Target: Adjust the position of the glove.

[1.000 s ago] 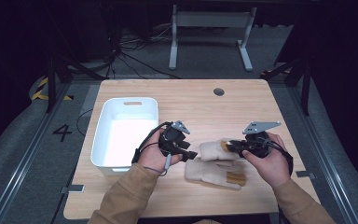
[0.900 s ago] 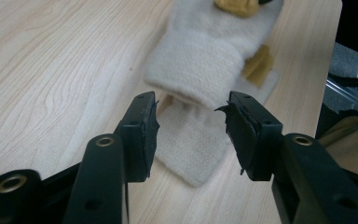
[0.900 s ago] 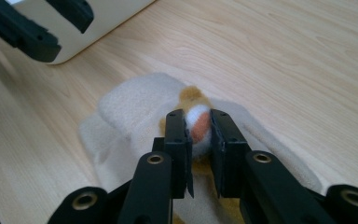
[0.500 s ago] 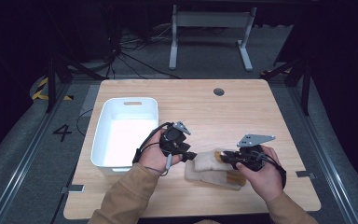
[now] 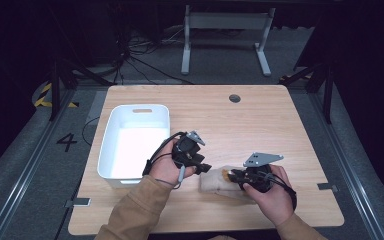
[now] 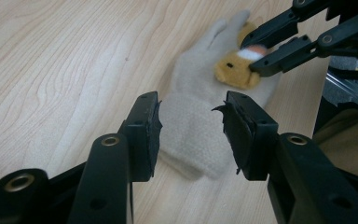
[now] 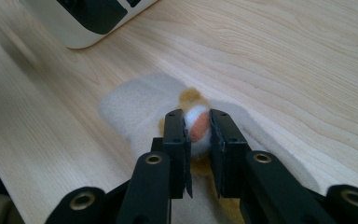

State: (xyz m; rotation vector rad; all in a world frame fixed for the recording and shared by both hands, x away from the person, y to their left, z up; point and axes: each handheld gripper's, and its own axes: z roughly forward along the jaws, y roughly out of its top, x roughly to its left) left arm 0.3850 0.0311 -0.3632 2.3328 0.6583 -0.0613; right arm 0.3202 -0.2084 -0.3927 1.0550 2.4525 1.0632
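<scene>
Item: beige glove point(image 6: 200, 121), laid flat on table point(image 5: 280, 125), front edge, right of white bin point(image 5: 135, 145).
Right gripper point(image 7: 198, 128): pinched on glove's plush animal face point(image 7: 196, 122).
Left gripper point(image 6: 189, 128): spread, cuff straddled, not clamped.
Risk: only plush trim held; if lifted, glove likely stretched, grip slipped.

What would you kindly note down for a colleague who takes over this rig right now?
Right hand-held gripper: shut on the small yellow plush animal sewn on the beige glove, pinching its white and orange snout.
Left hand-held gripper: open, jaws either side of the glove's cuff, not clamped.
The glove lies flat on the wooden table, near the front edge, right of the white bin.
Done: right grip taken.
Left: probably close the left on the cuff, then lift; the bin may be the destination, though that is a guess.
</scene>
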